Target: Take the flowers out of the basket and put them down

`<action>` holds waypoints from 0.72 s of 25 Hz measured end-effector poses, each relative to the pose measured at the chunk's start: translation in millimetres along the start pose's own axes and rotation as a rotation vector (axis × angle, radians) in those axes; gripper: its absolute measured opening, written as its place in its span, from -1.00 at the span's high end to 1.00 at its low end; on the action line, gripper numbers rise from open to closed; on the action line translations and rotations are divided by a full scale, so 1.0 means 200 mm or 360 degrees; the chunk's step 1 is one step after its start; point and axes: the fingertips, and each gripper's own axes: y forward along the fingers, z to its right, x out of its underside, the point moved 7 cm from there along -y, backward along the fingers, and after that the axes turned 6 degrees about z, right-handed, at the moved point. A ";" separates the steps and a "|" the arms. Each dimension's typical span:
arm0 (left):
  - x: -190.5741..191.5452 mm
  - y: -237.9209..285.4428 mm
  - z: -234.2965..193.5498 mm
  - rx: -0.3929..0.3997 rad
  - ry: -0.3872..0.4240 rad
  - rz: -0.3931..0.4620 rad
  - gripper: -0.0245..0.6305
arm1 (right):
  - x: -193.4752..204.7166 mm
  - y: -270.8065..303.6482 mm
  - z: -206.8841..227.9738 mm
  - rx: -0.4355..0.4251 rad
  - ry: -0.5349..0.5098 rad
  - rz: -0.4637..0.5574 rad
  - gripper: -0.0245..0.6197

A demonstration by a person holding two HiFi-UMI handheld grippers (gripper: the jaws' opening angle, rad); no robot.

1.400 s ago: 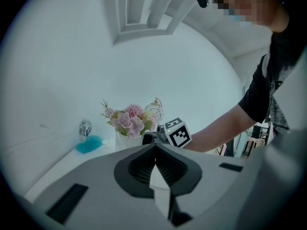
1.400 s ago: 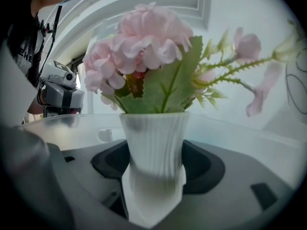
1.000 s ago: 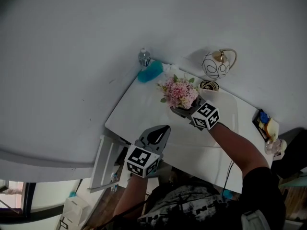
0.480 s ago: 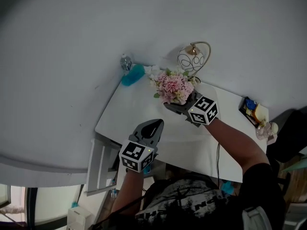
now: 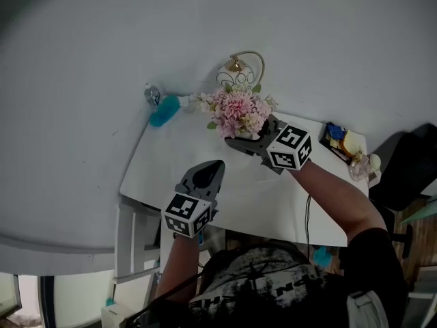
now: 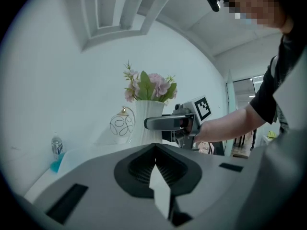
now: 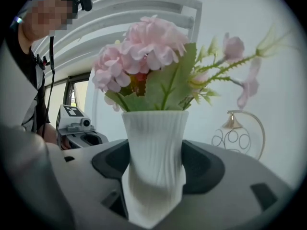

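Note:
A bunch of pink flowers (image 5: 235,109) stands in a white ribbed vase (image 7: 154,147). My right gripper (image 5: 235,141) is shut on the vase's lower part and holds it upright over the far side of the white table (image 5: 171,156). In the right gripper view the blooms (image 7: 144,51) fill the upper middle. A round wire basket with a gold top (image 5: 239,74) stands just behind the flowers. My left gripper (image 5: 216,168) hangs over the table's front part, shut with nothing in it. The left gripper view shows the vase (image 6: 146,121) and the right gripper (image 6: 168,122) ahead.
A teal duster (image 5: 162,110) and a small water bottle (image 5: 151,94) lie at the table's far left corner. Small coloured items (image 5: 341,142) sit at the right end. White slatted furniture (image 5: 130,238) stands by the table's left front.
The head view has swung round. The right gripper still holds the vase, which now shows directly in front of the wire basket instead of to its left. The left gripper stays shut.

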 end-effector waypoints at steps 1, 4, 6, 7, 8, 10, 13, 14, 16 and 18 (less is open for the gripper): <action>0.00 0.01 0.01 0.0013 0.0003 0.0008 0.89 | -0.03 -0.02 -0.01 0.0003 -0.0003 0.0013 -0.08; -0.01 0.09 0.10 0.0038 0.0009 0.0006 0.89 | -0.13 -0.13 0.00 0.0003 -0.0003 0.0064 -0.08; -0.03 0.17 0.18 0.0052 0.0017 -0.0012 0.89 | -0.20 -0.25 0.02 0.0007 0.0002 0.0105 -0.08; -0.04 0.21 0.21 0.0062 0.0022 -0.0015 0.89 | -0.23 -0.30 0.04 0.0015 0.0003 0.0123 -0.08; -0.05 0.23 0.24 0.0073 0.0025 -0.0013 0.89 | -0.27 -0.34 0.04 0.0027 0.0002 0.0137 -0.08; -0.07 0.28 0.29 0.0095 0.0027 -0.0005 0.89 | -0.32 -0.41 0.05 0.0052 -0.0002 0.0152 -0.08; -0.06 0.34 0.37 0.0134 0.0025 -0.0007 0.89 | -0.37 -0.52 0.04 0.0081 -0.0019 0.0161 -0.08; -0.06 0.36 0.39 0.0151 0.0030 -0.0009 0.89 | -0.38 -0.56 0.04 0.0092 -0.0024 0.0164 -0.08; -0.06 0.41 0.45 0.0187 0.0043 -0.0010 0.89 | -0.40 -0.65 0.04 0.0121 -0.0038 0.0172 -0.08; -0.07 0.46 0.51 0.0224 0.0051 -0.0003 0.89 | -0.42 -0.73 0.04 0.0151 -0.0054 0.0175 -0.08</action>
